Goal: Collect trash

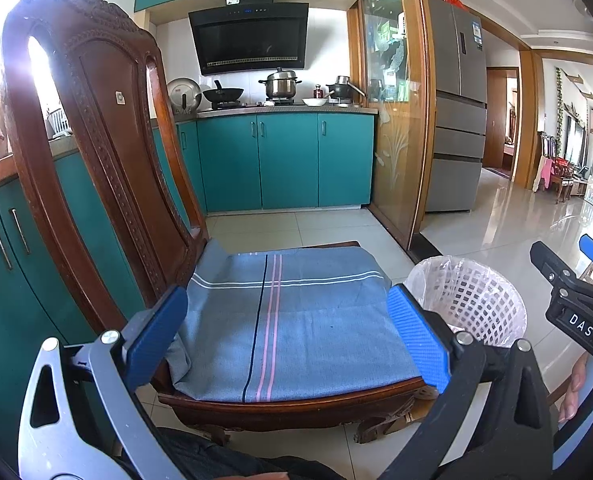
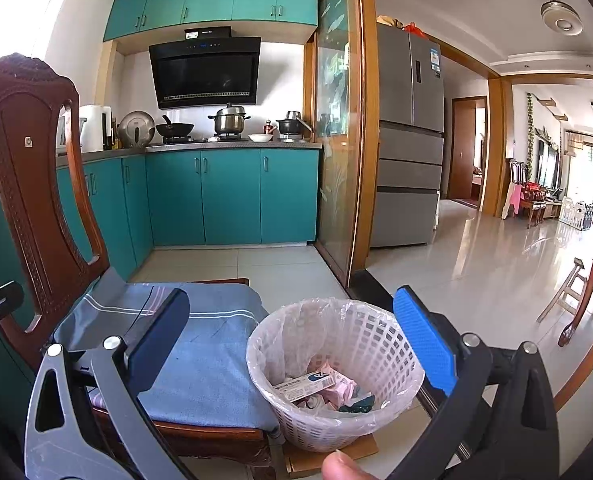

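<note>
Currently both grippers stand wide open and hold nothing. My left gripper (image 1: 286, 344) hangs over the chair cushion (image 1: 292, 320), its blue pads well apart at lower left and lower right of its frame, with only the striped cloth between them. My right gripper (image 2: 292, 344) is above the waste basket (image 2: 376, 344), which sits in the lower centre of the right wrist view, just beside the wooden chair (image 2: 28, 168) and resting on what looks like a flat piece of cardboard (image 2: 336, 456).

Trash location: the lined basket already contains a small carton (image 2: 308, 385), pink crumpled material (image 2: 342, 390) and a dark scrap at the bottom. I see no loose trash on the cushion or on the tiled floor (image 2: 280, 268) in either view, so collection looks close to done, or the remaining pieces lie outside both frames.

Risks noted:
- The basket is light and open-meshed; a descending finger that clips its rim could tip it off the cardboard and spill the contents.
- Its plastic liner (image 2: 320, 304) folds loosely over the rim and could snag on a pad.
- The cushion cloth is loose; a low pass by the left gripper could drag it off the seat.
- A fingertip (image 2: 340, 466) shows at the bottom edge of the right view, near the basket.
</note>
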`<state>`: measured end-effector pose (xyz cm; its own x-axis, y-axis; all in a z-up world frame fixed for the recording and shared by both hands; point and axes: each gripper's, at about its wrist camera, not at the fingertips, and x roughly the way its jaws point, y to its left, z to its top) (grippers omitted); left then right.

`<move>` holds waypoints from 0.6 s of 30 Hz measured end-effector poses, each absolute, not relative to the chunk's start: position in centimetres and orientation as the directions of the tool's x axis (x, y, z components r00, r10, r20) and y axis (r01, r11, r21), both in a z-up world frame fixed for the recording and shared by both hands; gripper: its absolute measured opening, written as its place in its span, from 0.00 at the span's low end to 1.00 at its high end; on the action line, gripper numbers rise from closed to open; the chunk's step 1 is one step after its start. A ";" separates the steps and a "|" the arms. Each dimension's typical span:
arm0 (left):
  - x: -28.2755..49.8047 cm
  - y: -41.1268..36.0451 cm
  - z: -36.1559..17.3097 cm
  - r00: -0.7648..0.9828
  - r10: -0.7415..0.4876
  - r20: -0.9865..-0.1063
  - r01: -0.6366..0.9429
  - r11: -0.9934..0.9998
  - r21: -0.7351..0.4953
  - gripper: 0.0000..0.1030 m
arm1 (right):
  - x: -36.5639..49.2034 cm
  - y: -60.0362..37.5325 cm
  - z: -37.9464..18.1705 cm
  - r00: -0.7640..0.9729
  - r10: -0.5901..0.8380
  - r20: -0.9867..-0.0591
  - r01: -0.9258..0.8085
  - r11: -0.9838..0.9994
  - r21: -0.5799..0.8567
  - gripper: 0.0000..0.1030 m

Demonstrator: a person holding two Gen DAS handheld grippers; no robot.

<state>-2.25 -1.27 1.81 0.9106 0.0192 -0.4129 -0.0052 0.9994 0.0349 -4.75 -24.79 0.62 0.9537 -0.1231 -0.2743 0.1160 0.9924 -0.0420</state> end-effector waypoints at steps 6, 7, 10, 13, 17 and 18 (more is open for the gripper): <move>-2.0 -1.0 1.6 0.908 0.020 -0.418 -0.008 0.999 0.031 0.97 | -4.5 -24.6 0.5 0.952 -0.123 -0.280 0.117 0.992 -0.038 0.97; -1.9 -0.9 1.6 0.908 0.022 -0.419 -0.010 0.999 0.031 0.97 | -4.6 -24.7 0.5 0.953 -0.122 -0.279 0.115 0.993 -0.038 0.97; -1.8 -0.8 1.5 0.906 0.026 -0.422 -0.015 0.999 0.029 0.97 | -4.3 -24.6 0.4 0.952 -0.120 -0.282 0.115 0.993 -0.035 0.97; -1.7 -0.7 1.5 0.906 0.027 -0.423 -0.017 0.999 0.027 0.97 | -4.1 -24.5 0.1 0.950 -0.118 -0.289 0.113 0.993 -0.034 0.97; -1.5 -0.5 1.3 0.904 0.025 -0.427 -0.017 1.000 0.023 0.97 | -4.0 -24.3 -0.1 0.948 -0.119 -0.295 0.115 0.993 -0.031 0.97; -1.5 -0.5 1.2 0.902 0.023 -0.430 -0.016 1.000 0.020 0.97 | -3.9 -24.3 -0.2 0.947 -0.120 -0.297 0.116 0.993 -0.031 0.97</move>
